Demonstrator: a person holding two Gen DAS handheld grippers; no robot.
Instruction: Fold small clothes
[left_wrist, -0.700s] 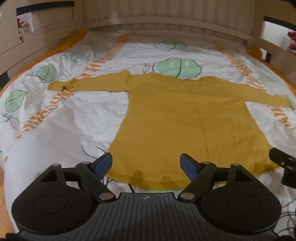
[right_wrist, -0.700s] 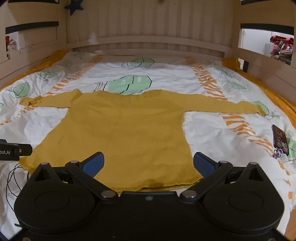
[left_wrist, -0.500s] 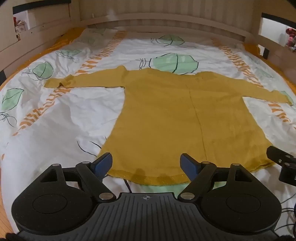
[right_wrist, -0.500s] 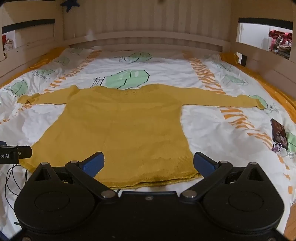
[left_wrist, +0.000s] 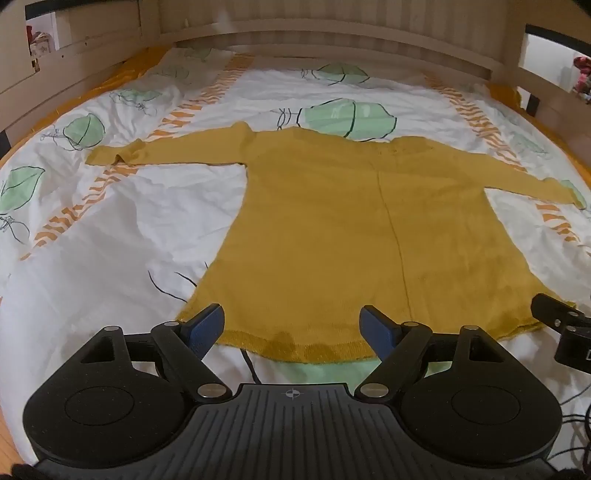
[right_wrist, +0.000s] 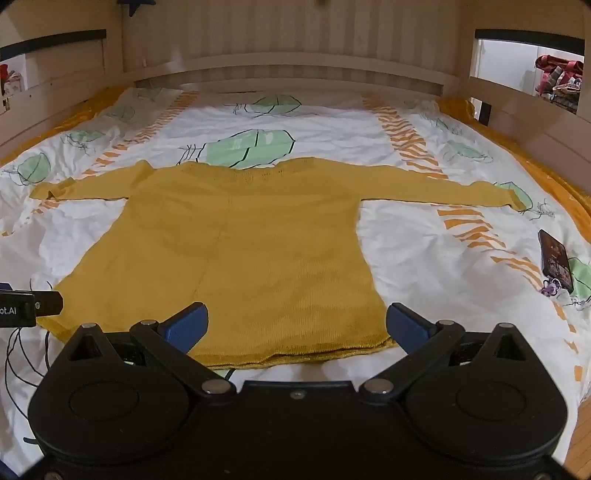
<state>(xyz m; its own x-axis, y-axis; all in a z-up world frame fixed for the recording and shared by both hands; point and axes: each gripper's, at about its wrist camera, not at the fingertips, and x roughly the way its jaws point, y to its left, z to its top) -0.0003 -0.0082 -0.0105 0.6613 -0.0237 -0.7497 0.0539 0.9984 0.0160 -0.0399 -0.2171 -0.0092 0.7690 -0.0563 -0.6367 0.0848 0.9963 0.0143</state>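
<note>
A mustard-yellow knit sweater (left_wrist: 332, 229) (right_wrist: 240, 258) lies flat on the bed, both sleeves stretched out sideways and its hem towards me. My left gripper (left_wrist: 293, 326) hovers open over the left half of the hem, with nothing between its blue pads. Over the right half of the hem my right gripper (right_wrist: 297, 325) also stands wide open and holds nothing. Each gripper's tip shows at the edge of the other's view, dark and blocky.
The white duvet (left_wrist: 122, 236) has green leaf prints and orange stripes. A wooden bed frame (right_wrist: 288, 74) rises behind and on both sides. A phone (right_wrist: 554, 258) lies on the duvet to the right. Black cables (right_wrist: 18, 354) trail at the near left.
Both views have drawn back and tilted slightly, so the sweater's hem sits a little farther from the fingertips. The sweater has not moved and both grippers stay open.
</note>
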